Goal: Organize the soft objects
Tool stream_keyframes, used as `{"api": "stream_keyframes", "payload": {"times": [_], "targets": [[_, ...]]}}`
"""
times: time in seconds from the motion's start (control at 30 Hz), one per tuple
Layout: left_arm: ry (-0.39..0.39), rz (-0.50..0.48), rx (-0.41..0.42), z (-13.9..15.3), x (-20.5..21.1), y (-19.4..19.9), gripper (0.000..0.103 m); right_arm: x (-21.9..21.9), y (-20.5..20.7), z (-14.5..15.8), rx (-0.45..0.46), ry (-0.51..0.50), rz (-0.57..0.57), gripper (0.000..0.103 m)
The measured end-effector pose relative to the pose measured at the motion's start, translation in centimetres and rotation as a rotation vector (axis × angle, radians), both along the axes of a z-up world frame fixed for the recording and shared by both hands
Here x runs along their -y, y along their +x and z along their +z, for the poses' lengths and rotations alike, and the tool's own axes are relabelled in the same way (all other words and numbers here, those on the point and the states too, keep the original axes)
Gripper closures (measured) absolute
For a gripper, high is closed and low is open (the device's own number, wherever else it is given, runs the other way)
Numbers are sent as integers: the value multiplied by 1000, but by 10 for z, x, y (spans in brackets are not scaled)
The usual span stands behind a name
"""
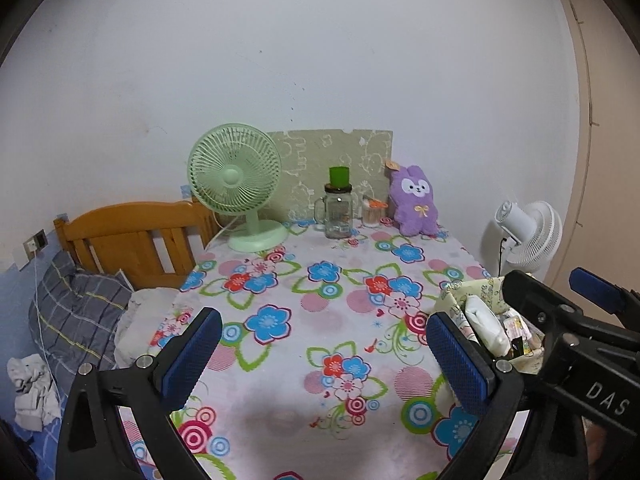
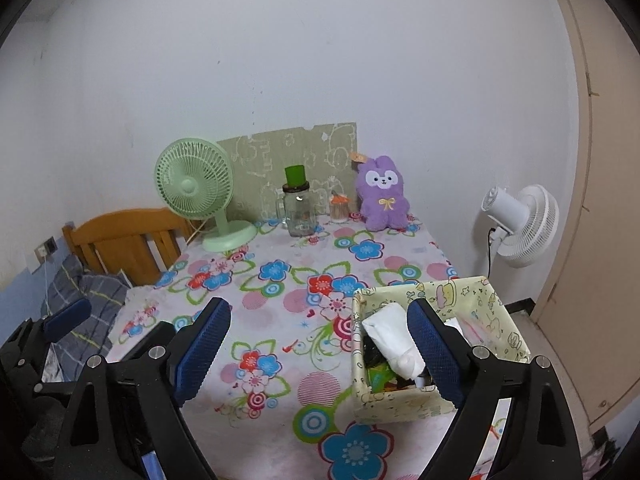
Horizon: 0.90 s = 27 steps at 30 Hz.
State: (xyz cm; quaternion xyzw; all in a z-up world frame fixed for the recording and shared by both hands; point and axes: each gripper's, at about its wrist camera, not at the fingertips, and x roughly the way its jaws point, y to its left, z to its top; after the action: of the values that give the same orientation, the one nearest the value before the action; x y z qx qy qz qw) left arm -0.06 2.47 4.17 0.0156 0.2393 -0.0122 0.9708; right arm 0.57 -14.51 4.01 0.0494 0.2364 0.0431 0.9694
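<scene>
A purple plush bunny (image 1: 414, 201) (image 2: 382, 193) sits upright at the table's far right, against the wall. A yellow patterned storage box (image 2: 460, 300) (image 1: 486, 292) stands at the near right, holding a white soft pack (image 2: 390, 332) and other small items. My left gripper (image 1: 320, 346) hangs open above the near half of the flowered tablecloth (image 1: 320, 300), with nothing between its fingers. My right gripper (image 2: 320, 340) is open too, its right finger (image 2: 434, 348) over the box. In the left wrist view the right gripper (image 1: 568, 300) appears at the right edge.
A green desk fan (image 1: 236, 184) (image 2: 198, 188), a glass mug jar with a green lid (image 1: 338, 208) (image 2: 298, 204) and a small jar (image 1: 372, 212) line the back. A white floor fan (image 2: 520, 224) stands right of the table. A wooden bed head (image 1: 132, 236) and grey pillow (image 1: 76, 312) lie left.
</scene>
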Motion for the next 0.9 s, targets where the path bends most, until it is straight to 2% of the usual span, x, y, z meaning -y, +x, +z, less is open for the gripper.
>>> {"api": "stream_keyframes", "payload": {"times": [0.43,0.9], "targets": [[-21,-17,13,2,-3,-6,0,-1,-12,3,24,8,-26,11],[-27,31,8,6,-9,-4,0,0,-9,7,35,5,-17,11]]}}
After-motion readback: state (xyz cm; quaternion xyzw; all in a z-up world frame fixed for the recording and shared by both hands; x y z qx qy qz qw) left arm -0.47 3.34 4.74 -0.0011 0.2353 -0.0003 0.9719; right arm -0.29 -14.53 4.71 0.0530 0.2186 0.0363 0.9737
